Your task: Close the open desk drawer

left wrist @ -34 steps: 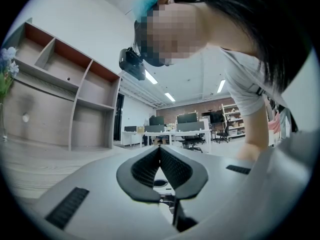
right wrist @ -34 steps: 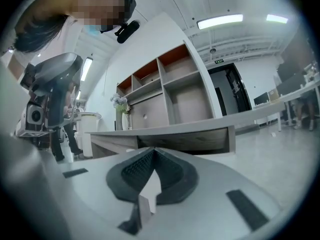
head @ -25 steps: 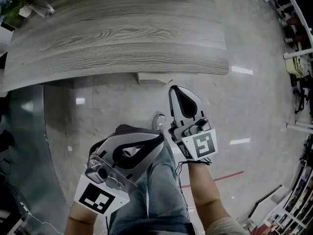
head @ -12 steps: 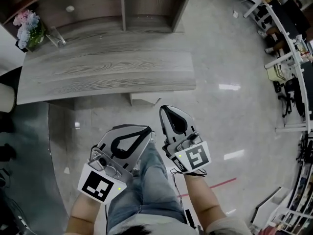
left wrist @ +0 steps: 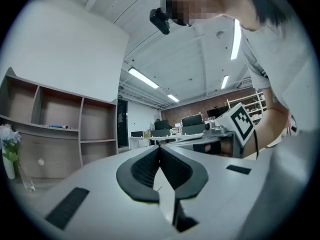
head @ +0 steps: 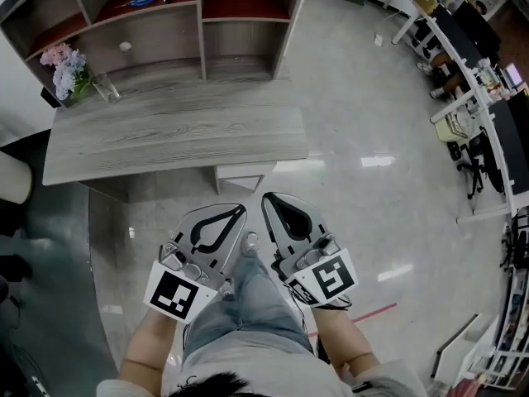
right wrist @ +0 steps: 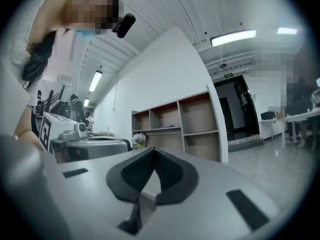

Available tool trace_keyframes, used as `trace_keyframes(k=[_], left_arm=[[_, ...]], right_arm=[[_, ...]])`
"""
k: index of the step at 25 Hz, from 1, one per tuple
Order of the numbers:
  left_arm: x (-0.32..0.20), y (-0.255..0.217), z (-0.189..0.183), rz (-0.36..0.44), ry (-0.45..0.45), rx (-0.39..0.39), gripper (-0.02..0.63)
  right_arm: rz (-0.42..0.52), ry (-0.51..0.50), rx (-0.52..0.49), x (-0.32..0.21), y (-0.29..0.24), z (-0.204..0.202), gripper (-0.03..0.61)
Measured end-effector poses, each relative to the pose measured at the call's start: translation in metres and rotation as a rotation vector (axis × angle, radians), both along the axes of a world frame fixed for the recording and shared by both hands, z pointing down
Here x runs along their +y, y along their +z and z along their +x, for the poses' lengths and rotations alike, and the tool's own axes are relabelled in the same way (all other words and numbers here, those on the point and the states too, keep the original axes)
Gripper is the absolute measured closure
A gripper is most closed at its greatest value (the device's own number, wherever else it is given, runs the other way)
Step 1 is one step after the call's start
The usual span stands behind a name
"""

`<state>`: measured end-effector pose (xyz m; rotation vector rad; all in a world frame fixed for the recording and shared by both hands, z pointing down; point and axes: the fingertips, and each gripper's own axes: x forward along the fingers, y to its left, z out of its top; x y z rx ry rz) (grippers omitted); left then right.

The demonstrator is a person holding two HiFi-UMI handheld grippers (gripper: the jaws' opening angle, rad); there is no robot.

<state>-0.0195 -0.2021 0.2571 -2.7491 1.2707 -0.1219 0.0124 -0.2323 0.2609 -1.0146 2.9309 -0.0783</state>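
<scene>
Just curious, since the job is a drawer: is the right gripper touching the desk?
Apart. The head view shows a strip of floor between the right gripper and the desk.

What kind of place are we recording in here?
Likely an open-plan office: a wood-grain desk, an open shelf unit behind it, and rows of workstations with chairs along the right.
</scene>
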Motion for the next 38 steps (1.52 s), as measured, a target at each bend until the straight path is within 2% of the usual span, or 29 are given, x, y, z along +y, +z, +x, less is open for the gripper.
trace_keyframes(k=[3,6,14,38], left_arm=[[0.008,-0.006,0.004,-0.013,-0.007,0.003,0.603],[0.017,-0.012,0.006,-0.037,-0.02,0.038,0.603],[0.041,-0.026,0.009,-0.025,-0.016,0.058,0.603],[0.082,-0.043,-0.003,0.015,-0.007,0.062,0.603]], right_arm=[[0.023,-0.021,0.006,0.018,-0.017,0.001,0.571],[0.033,-0.039,0.0,0.038,-0.029,0.001,0.571],[0.084,-0.056,0.01,0.074,-0.042,-0.002,0.571],[0.117,-0.074,-0.008,0.115,-0.054,-0.02,0.571]])
